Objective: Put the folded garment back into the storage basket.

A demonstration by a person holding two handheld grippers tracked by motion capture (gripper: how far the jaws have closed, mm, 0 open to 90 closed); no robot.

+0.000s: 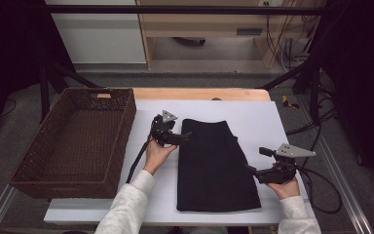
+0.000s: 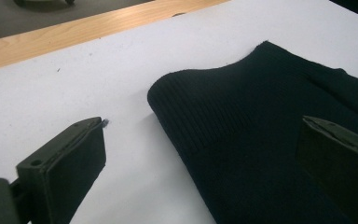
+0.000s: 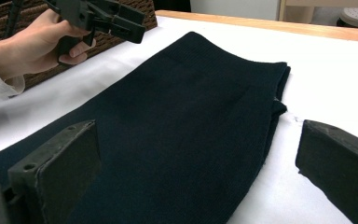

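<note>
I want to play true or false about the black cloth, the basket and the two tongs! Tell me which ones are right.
1. The black cloth lies folded on the white table. True.
2. The brown basket has the cloth inside it. False: nothing lies in the basket, and the cloth is beside it on the table.
3. The left tongs are open, with their jaws at the cloth's top left corner. True.
4. The right tongs are squeezing the cloth. False: their jaws are wide apart by the cloth's right edge.
5. The basket stands to the right of the cloth. False: it stands to the left.
</note>
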